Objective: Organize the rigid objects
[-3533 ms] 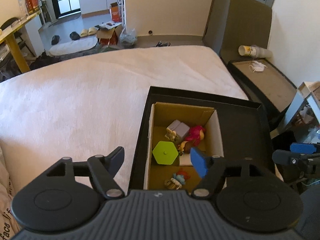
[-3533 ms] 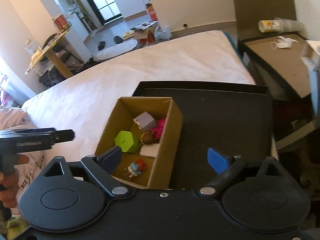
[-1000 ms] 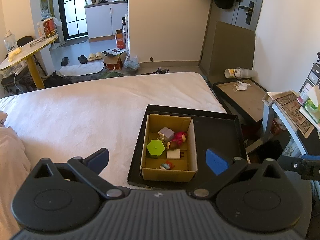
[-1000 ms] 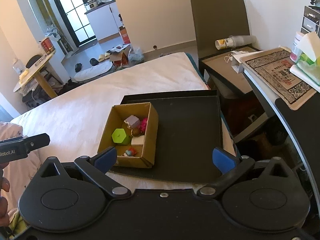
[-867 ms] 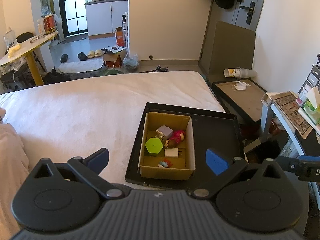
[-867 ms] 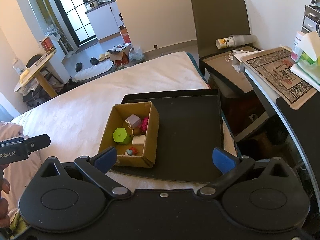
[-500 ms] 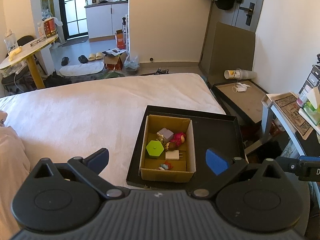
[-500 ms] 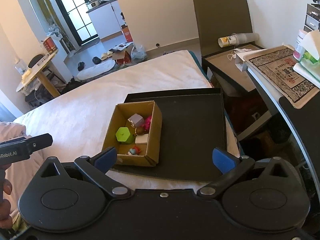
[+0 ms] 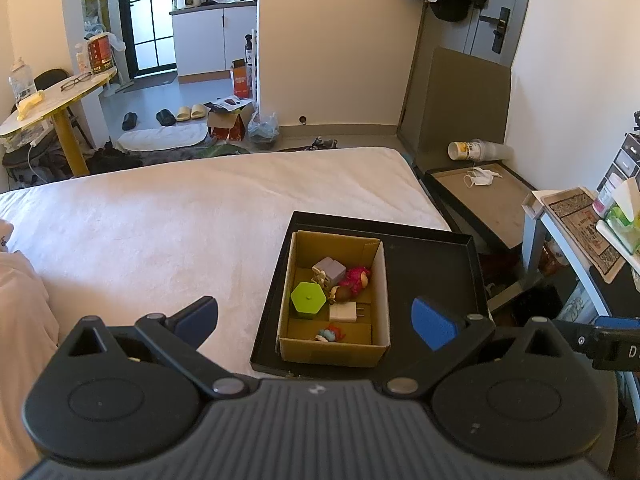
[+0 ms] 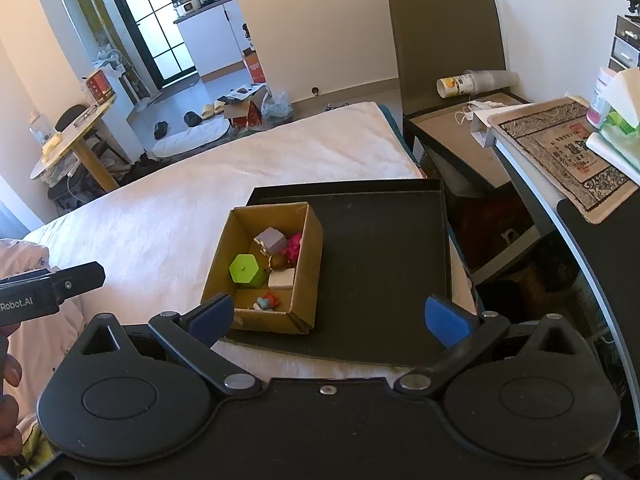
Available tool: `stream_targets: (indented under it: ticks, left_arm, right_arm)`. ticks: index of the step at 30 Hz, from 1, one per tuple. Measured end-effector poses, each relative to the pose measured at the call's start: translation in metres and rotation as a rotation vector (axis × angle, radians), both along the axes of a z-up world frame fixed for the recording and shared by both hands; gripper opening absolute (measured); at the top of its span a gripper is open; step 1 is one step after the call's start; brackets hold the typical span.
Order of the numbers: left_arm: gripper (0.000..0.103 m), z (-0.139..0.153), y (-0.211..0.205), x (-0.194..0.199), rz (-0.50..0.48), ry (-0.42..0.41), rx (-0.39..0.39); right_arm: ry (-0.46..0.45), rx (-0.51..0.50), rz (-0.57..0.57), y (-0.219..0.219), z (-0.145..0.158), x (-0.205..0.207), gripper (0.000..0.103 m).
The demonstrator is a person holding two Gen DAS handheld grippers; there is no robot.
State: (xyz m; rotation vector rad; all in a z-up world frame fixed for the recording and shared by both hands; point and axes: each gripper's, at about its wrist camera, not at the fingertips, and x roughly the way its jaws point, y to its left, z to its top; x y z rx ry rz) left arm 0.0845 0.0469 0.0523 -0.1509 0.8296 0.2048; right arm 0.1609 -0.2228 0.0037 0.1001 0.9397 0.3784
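Note:
A small cardboard box [image 9: 382,280] [image 10: 308,256] stands in the left part of a black tray [image 9: 436,276] [image 10: 380,264] at the bed's near right corner. Inside it lie a green hexagonal block [image 9: 307,298] [image 10: 245,269], a grey cube [image 9: 329,269] [image 10: 272,240], a pink doll [image 9: 354,277] [image 10: 294,245], a white plug [image 9: 344,313] [image 10: 281,280] and a small blue-red figure [image 9: 331,334] [image 10: 267,302]. My left gripper [image 9: 314,318] hangs open above and short of the box, holding nothing. My right gripper [image 10: 328,318] is open too, back from the tray's near edge.
The white bed [image 9: 180,216] stretches left and far. A dark low table [image 9: 484,196] with a face mask and cup stack stands right of the bed. A desk [image 10: 560,140] with a patterned mat and tissues is at the right. A hand [image 10: 8,380] holds the other gripper's handle at left.
Since 3.5 s ago both grippers have pulled up and back from the box, which now looks smaller. Over the last second the views barely shift. The box's contents have not moved.

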Motion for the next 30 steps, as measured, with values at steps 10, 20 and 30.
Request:
stream_targets:
  ticks: [10,20,30]
  left_arm:
    - [0.102,-0.0003,0.0014,0.0026,0.001,0.007,-0.007]
    - [0.102,-0.0032,0.0013,0.006,-0.005,0.025,-0.015]
    - [0.102,-0.0067,-0.0004,0.0093,-0.01,0.039,-0.007]
  right_arm:
    - [0.014,0.0,-0.004,0.001,-0.0025,0.0014,0.103]
    - [0.031,0.002,-0.005,0.0003,-0.006,0.0037,0.103]
    - [0.044,0.003,-0.016,-0.0005,-0.0083,0.0053,0.103]
